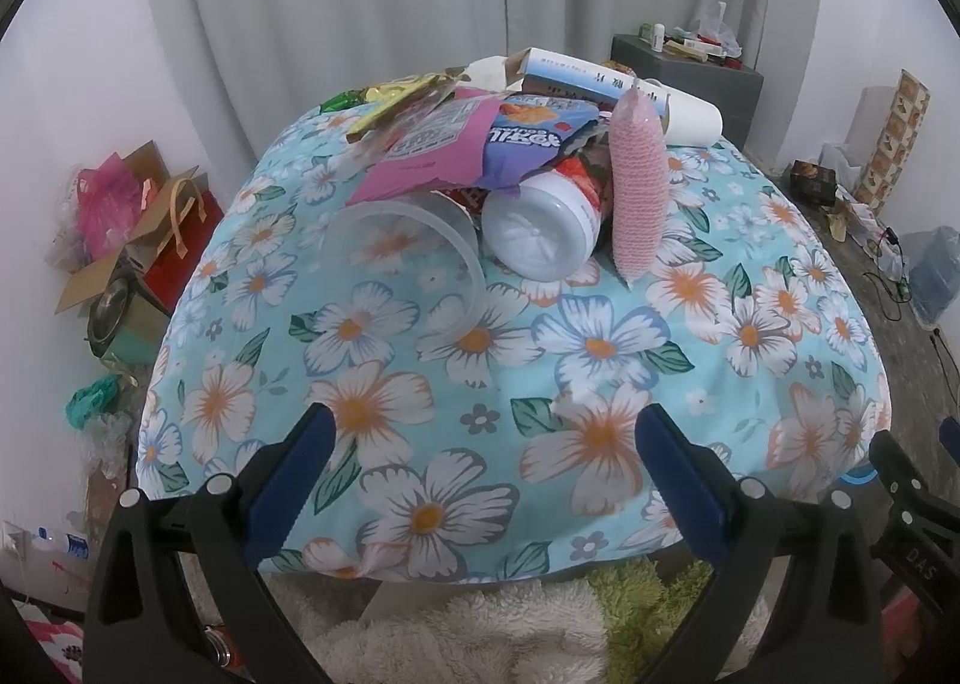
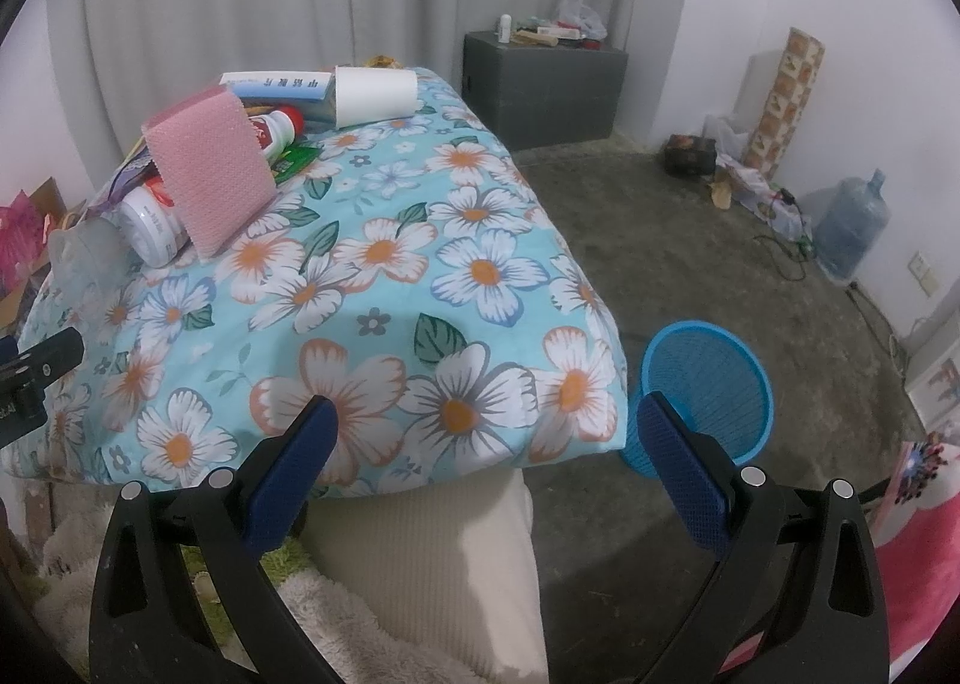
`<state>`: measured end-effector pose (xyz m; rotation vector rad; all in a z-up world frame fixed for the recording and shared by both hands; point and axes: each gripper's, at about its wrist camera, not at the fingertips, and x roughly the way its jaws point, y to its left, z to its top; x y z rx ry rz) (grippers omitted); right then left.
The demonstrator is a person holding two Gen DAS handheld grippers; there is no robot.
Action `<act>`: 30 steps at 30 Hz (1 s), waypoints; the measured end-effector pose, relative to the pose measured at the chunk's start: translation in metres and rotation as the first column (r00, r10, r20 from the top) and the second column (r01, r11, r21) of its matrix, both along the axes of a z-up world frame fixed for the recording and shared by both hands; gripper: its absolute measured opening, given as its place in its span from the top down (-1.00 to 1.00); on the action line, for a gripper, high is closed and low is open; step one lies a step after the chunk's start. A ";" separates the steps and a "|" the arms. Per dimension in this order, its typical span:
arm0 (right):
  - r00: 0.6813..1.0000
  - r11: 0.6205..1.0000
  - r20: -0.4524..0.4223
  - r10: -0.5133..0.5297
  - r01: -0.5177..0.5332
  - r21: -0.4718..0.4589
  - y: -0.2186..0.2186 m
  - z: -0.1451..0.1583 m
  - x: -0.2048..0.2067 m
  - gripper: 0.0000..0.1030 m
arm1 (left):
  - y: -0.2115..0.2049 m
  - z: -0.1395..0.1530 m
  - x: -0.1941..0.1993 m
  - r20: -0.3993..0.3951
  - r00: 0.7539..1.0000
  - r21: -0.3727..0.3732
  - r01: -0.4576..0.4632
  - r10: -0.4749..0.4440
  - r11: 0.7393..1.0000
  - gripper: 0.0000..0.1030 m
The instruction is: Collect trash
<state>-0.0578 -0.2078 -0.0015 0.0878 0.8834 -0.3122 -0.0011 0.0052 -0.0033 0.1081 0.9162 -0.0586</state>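
Note:
A heap of trash lies at the far end of the floral-covered table: a clear plastic tub on its side, a white jar, a pink sponge, a pink and purple snack wrapper, a white paper cup and a box. My left gripper is open over the near part of the cloth, well short of the heap. My right gripper is open at the table's near right corner. A blue mesh bin stands on the floor beside that corner.
A grey cabinet with clutter stands at the back by the curtain. Bags and cartons pile up at the left wall. A water jug and cables lie at the right wall. Fluffy fabric lies below the table edge.

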 end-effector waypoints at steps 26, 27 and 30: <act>1.000 1.000 0.022 -0.011 0.011 0.007 0.000 -0.004 -0.003 -0.85 | 0.019 0.004 0.006 0.038 0.999 -0.043 -0.010 0.011 0.999 -0.91; 1.000 1.000 0.028 -0.006 0.006 0.009 0.001 -0.003 -0.001 -0.85 | 0.026 0.007 0.008 0.057 0.998 -0.053 -0.018 0.021 0.998 -0.91; 0.999 1.000 0.047 0.024 -0.025 0.016 0.007 0.000 0.009 -0.85 | 0.051 0.013 0.013 0.100 0.993 -0.105 -0.058 0.068 0.993 -0.91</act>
